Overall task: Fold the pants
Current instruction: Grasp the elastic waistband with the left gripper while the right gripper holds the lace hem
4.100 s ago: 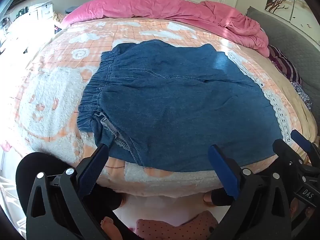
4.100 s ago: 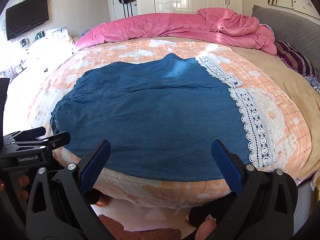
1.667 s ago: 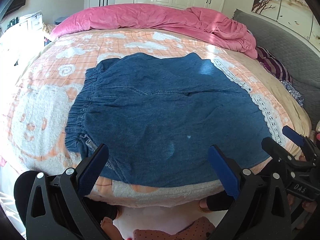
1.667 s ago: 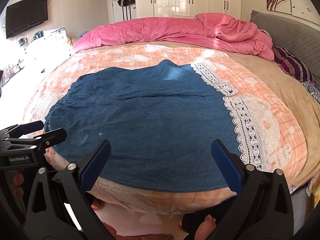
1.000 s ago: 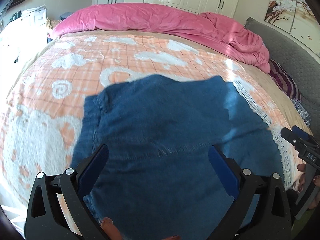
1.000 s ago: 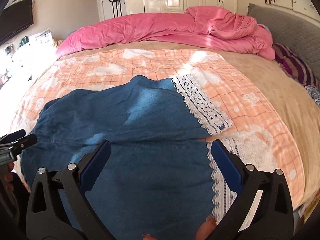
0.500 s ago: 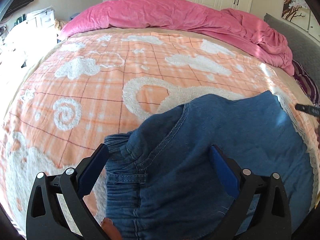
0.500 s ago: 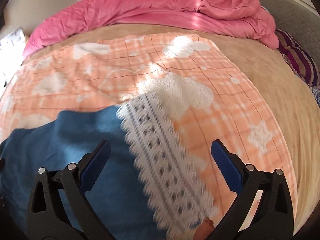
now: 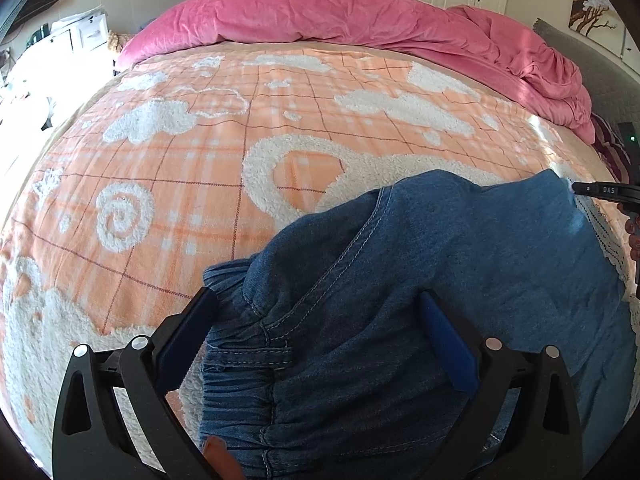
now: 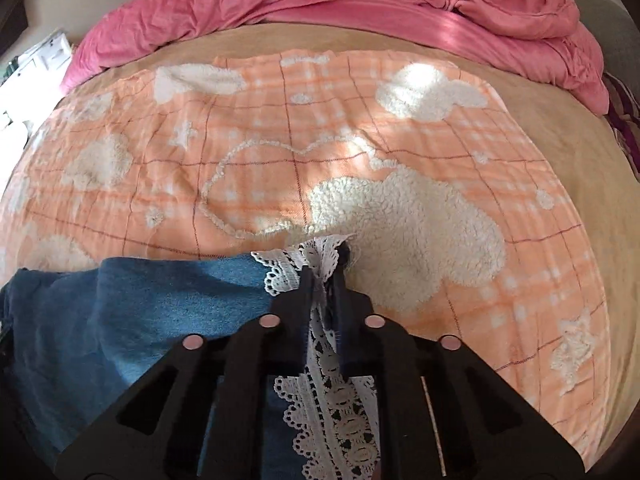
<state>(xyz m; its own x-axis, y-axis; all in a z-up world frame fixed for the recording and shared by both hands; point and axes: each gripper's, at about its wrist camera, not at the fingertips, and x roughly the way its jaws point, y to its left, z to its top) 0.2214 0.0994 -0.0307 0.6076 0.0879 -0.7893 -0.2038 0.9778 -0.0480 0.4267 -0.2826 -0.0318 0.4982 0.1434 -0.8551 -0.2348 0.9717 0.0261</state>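
Note:
Blue denim pants (image 9: 440, 260) with a gathered elastic waistband (image 9: 248, 384) lie on the orange blanket (image 9: 160, 168). My left gripper (image 9: 316, 296) is open, low over the waistband corner, one finger on each side of it and neither pad pressing the cloth. In the right wrist view the pants (image 10: 160, 304) end in a white lace hem (image 10: 280, 268). My right gripper (image 10: 326, 258) has its jaws closing, pinched tight on the far corner of that lace. Its black tip (image 9: 600, 191) also shows at the pants' far right corner in the left wrist view.
A rumpled pink duvet (image 9: 340, 12) runs along the far side of the bed, with a grey headboard (image 9: 568, 40) on the right. White drawers (image 9: 84, 36) stand at the far left. Tan sheet (image 10: 560, 128) shows beyond the blanket.
Both grippers moved forward over the pants and lower. The right gripper went from wide open to shut on the lace hem corner. The left stays open at the waistband.

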